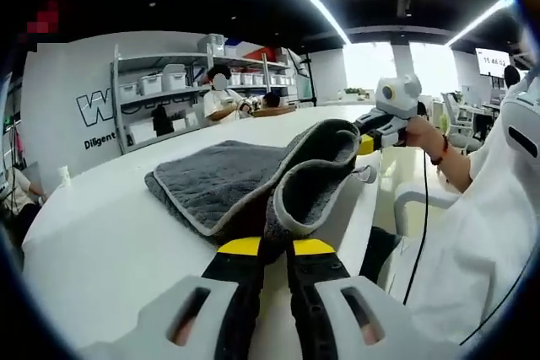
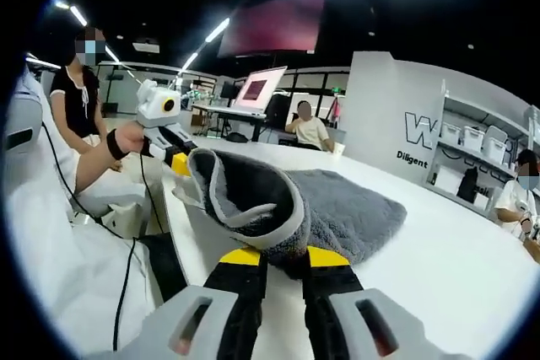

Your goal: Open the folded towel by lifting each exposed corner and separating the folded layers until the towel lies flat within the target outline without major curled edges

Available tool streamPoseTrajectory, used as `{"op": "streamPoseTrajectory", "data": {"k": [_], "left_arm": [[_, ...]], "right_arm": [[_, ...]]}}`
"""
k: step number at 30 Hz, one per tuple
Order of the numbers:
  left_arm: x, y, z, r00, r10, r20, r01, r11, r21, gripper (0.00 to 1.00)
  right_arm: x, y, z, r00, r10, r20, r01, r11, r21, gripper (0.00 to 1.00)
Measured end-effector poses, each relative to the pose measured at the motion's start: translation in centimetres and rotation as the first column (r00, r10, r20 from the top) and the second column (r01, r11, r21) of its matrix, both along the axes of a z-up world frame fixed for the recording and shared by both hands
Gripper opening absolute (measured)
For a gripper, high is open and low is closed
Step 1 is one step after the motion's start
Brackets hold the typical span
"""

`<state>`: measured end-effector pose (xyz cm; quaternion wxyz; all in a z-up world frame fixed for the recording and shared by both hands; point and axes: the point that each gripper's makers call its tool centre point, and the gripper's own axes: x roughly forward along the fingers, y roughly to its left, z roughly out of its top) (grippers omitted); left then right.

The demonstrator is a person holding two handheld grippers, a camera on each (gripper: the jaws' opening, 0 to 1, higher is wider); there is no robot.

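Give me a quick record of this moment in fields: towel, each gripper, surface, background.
towel: grey towel, folded, near edge lifted off the table and curling
left gripper: left gripper, jaws shut on one towel corner
right gripper: right gripper, jaws shut on the other raised corner
surface: white table
target outline: cannot tell
background: shelving with bins; seated person behind the table

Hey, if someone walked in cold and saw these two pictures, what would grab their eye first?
The grey towel on the white table, its near edge lifted into an arching fold. The left hand-held gripper is shut on one raised corner at the bottom of the left gripper view, and the right hand-held gripper is shut on another in its own view. Behind stand storage shelves with white bins.
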<state>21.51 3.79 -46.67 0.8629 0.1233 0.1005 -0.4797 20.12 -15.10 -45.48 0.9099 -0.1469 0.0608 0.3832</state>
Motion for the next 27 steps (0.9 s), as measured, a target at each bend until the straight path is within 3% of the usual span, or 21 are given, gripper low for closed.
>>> {"op": "streamPoseTrajectory", "data": {"k": [16, 27], "left_arm": [[-1.5, 0.8, 0.1, 0.997, -0.061, -0.045, 0.061, 0.998, -0.003, 0.16], [-2.1, 1.6, 1.8, 0.997, -0.072, -0.021, 0.071, 0.996, -0.048, 0.15]], "right_arm": [[-1.0, -1.5, 0.4, 1.000, 0.007, 0.000, -0.007, 1.000, -0.016, 0.13], [-2.1, -1.9, 2.4, 0.999, 0.017, 0.033, -0.017, 1.000, 0.015, 0.15]]}}
